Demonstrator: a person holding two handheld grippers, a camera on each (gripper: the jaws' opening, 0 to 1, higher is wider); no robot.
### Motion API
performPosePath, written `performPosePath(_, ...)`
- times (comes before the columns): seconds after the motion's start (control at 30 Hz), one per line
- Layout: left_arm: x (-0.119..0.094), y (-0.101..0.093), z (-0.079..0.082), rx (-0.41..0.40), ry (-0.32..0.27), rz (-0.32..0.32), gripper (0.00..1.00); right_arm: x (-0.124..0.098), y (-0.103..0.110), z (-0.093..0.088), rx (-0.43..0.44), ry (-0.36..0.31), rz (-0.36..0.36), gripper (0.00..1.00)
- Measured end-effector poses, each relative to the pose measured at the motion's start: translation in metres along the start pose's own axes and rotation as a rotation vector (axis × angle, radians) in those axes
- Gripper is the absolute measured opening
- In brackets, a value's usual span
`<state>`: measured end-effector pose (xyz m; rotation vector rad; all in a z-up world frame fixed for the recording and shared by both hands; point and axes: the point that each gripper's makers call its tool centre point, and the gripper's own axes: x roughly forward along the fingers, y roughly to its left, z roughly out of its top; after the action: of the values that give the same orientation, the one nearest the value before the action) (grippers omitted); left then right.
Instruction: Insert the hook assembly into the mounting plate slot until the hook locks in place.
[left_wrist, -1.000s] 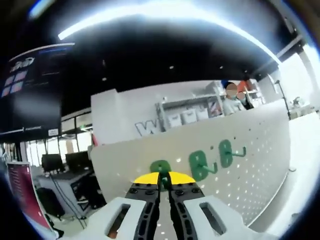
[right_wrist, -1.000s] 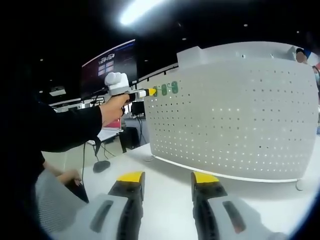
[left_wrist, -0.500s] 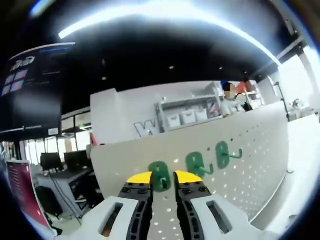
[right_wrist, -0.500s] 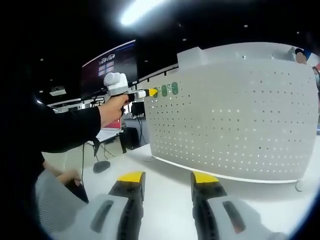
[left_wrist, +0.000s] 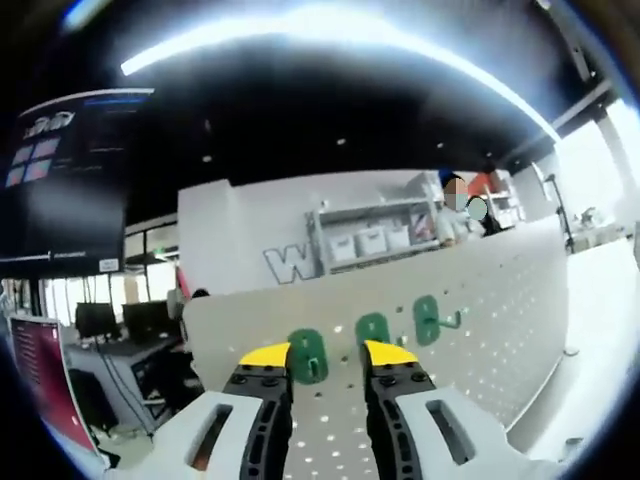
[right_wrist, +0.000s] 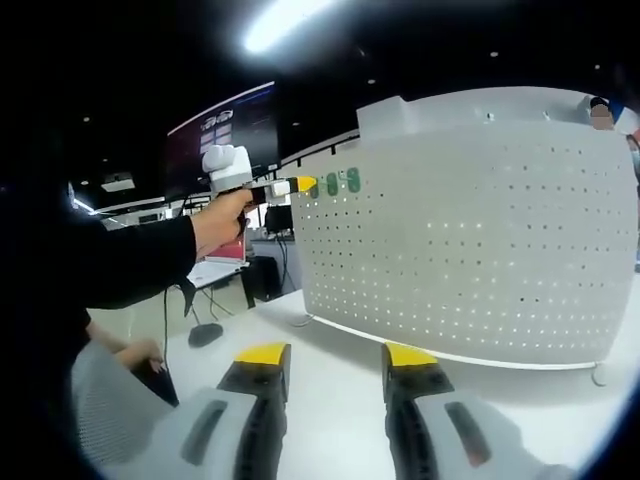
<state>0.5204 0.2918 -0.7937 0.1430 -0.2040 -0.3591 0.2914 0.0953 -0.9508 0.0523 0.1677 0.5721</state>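
My left gripper (left_wrist: 328, 352) has its yellow-tipped jaws spread apart, holding nothing, just short of the white perforated mounting plate (left_wrist: 500, 320). Between the jaw tips I see the nearest green hook assembly (left_wrist: 307, 355), a flat oval backing seated against the plate near its top left corner, long axis running up and down the board. To its right along the same row sit a second green hook (left_wrist: 373, 329) and a third green hook (left_wrist: 430, 319); the third one's prong sticks out sideways to the right and turns up at its tip.

In the right gripper view, my right gripper (right_wrist: 335, 356) is also wide and empty, low over the white table (right_wrist: 330, 350), well apart from the plate. My left hand (right_wrist: 222, 218) holds the other tool up at the plate's far upper left, where the three green hooks show as small dots.
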Motion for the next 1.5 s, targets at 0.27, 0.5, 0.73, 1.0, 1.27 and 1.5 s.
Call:
performPosePath(0.27, -0.008, -0.007, 0.004, -0.003, -0.007, -0.019, 0.32, 0.0, 0.002, 0.002, -0.001, -0.005, 0.006, 0.34)
performPosePath(0.5, -0.017, -0.017, 0.008, -0.003, -0.013, -0.043, 0.34, -0.001, 0.002, 0.004, -0.002, -0.011, 0.008, 0.34)
performPosePath(0.73, -0.027, -0.028, 0.014, -0.006, -0.022, -0.065, 0.34, -0.002, 0.001, 0.005, -0.002, -0.016, 0.005, 0.34)
performPosePath(1.0, -0.04, -0.038, 0.015, -0.009, -0.026, -0.085, 0.34, -0.002, 0.001, 0.005, -0.007, -0.016, 0.003, 0.34)
performPosePath(1.27, -0.052, -0.046, 0.013, -0.011, -0.018, -0.101, 0.33, -0.002, 0.001, 0.005, -0.011, -0.015, 0.004, 0.34)
performPosePath(1.5, -0.066, -0.056, 0.007, -0.014, -0.008, -0.118, 0.33, -0.003, 0.001, 0.005, -0.013, -0.016, 0.002, 0.34)
